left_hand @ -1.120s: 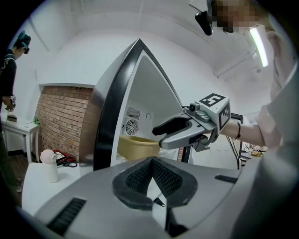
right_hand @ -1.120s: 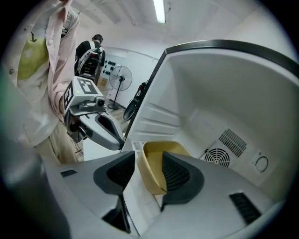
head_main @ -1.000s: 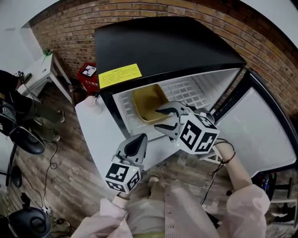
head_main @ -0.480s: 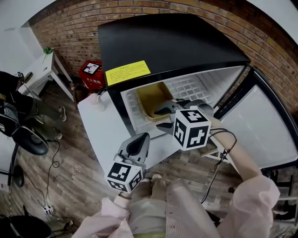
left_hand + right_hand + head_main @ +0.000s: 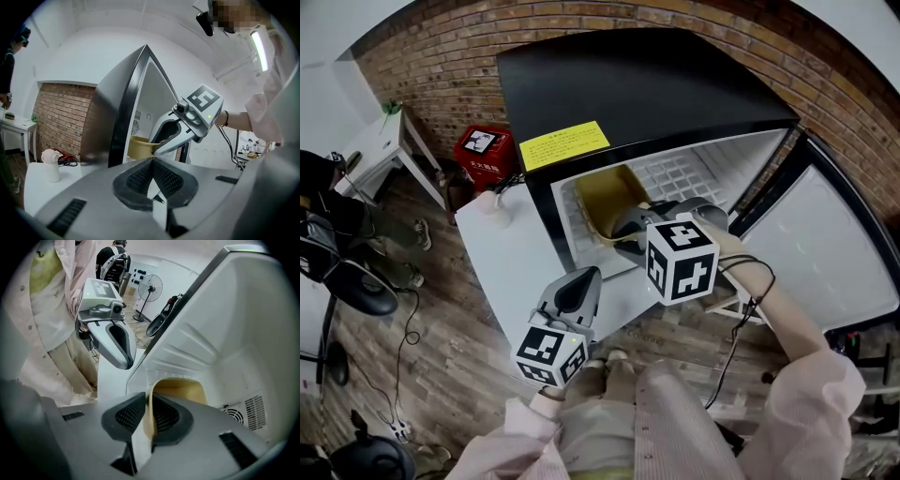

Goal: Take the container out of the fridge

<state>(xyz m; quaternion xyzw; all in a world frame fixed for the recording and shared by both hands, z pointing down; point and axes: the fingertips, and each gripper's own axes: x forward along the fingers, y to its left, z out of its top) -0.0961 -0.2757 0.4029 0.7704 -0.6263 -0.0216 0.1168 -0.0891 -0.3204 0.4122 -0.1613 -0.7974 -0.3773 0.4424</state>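
Note:
A tan plastic container [image 5: 605, 199] sits on the white wire shelf inside the open fridge [image 5: 647, 84]. My right gripper [image 5: 625, 231] reaches into the fridge. Its jaws are closing, and the container's near wall [image 5: 149, 420] stands between the pads, pressed from both sides. The rest of the container [image 5: 183, 389] shows beyond the jaws. My left gripper [image 5: 578, 281] hangs shut and empty in front of the fridge, below the right one. In the left gripper view the right gripper [image 5: 159, 143] meets the container [image 5: 137, 147] at the fridge's opening.
The fridge door [image 5: 834, 262] swings open to the right. A white table [image 5: 502, 267] with a white jug [image 5: 495, 202] stands left of the fridge. A red crate [image 5: 483, 152] sits on the floor behind it. A person's legs and sleeves fill the bottom of the head view.
My right gripper has pushed deeper into the fridge and its jaws have come together on the container's near wall. The left gripper has stayed where it was.

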